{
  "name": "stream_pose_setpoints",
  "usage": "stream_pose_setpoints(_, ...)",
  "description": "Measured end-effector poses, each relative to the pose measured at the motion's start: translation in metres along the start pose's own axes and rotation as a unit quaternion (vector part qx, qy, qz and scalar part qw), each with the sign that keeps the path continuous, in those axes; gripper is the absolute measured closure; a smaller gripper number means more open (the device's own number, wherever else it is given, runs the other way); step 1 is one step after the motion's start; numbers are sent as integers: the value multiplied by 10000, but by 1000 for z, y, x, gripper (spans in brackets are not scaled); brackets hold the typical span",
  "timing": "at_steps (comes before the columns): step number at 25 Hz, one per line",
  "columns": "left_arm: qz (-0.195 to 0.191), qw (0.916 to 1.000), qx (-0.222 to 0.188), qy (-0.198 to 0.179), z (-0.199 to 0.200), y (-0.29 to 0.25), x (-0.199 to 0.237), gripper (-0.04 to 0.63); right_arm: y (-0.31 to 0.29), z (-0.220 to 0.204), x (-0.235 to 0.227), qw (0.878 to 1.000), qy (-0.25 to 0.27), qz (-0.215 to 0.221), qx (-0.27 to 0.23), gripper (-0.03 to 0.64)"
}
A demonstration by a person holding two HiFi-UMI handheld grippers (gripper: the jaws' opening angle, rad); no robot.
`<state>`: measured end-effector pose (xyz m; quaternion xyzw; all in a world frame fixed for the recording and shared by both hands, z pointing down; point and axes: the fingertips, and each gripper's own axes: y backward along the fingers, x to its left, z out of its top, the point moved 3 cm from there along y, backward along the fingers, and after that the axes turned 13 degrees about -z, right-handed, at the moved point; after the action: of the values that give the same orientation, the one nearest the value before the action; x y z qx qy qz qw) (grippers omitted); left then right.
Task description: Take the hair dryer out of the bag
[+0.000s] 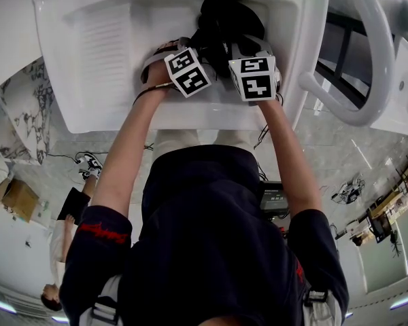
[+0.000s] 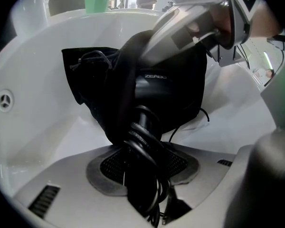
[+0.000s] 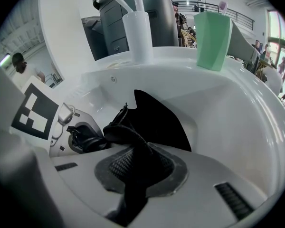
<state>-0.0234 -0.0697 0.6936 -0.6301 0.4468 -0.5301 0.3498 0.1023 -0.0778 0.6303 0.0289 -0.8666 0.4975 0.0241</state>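
Note:
A black drawstring bag (image 1: 230, 20) lies in the white sink (image 1: 102, 53). The black hair dryer (image 2: 154, 82) sticks halfway out of the bag (image 2: 92, 72), its handle wound with cord (image 2: 143, 139). My left gripper (image 2: 142, 175) is shut on that handle, pointing steeply down. My right gripper (image 3: 137, 175) is shut on a fold of the bag (image 3: 156, 120). In the right gripper view the left gripper (image 3: 80, 137) sits close at the left. In the head view both marker cubes, left (image 1: 187, 72) and right (image 1: 253, 77), hide the jaws.
A green cup (image 3: 213, 39) and a white cup with toothbrushes (image 3: 137, 37) stand on the sink's back rim. An overflow hole (image 2: 4, 100) marks the basin wall. A white curved rail (image 1: 374, 53) runs at the right. Another person (image 1: 61, 250) sits on the floor at left.

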Motion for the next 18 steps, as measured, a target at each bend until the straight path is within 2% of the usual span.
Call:
stream_pose_setpoints(9, -111, 9999, 122, -23, -3, 9, -12, 391, 6, 2, 2, 9999, 115, 63, -35, 552)
stream_pose_setpoints(18, -538, 9979, 174, -324, -11, 26, -22, 391, 10, 10, 4, 9998, 105, 118, -109, 552)
